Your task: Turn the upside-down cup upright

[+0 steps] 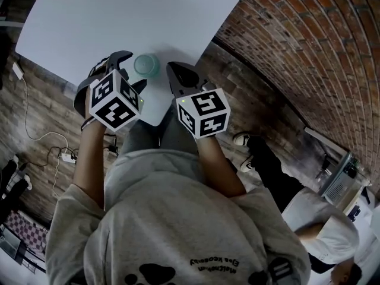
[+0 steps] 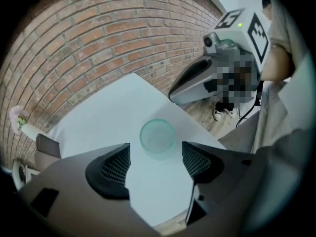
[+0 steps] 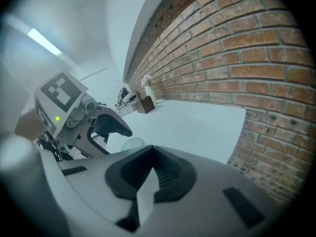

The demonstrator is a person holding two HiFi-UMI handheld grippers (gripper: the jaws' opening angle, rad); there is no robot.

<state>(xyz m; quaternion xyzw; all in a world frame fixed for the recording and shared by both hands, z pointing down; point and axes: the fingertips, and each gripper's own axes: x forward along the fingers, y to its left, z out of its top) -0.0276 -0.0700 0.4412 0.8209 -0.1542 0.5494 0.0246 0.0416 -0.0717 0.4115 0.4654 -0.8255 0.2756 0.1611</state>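
Beside a brick wall, white table with pale green cup

A pale green cup stood on the white table near its front edge, between the left gripper and the right gripper. The left gripper's jaws were apart, and the right one's looked together. A brick wall ran along the right side, and a white cable lay on the wooden floor.
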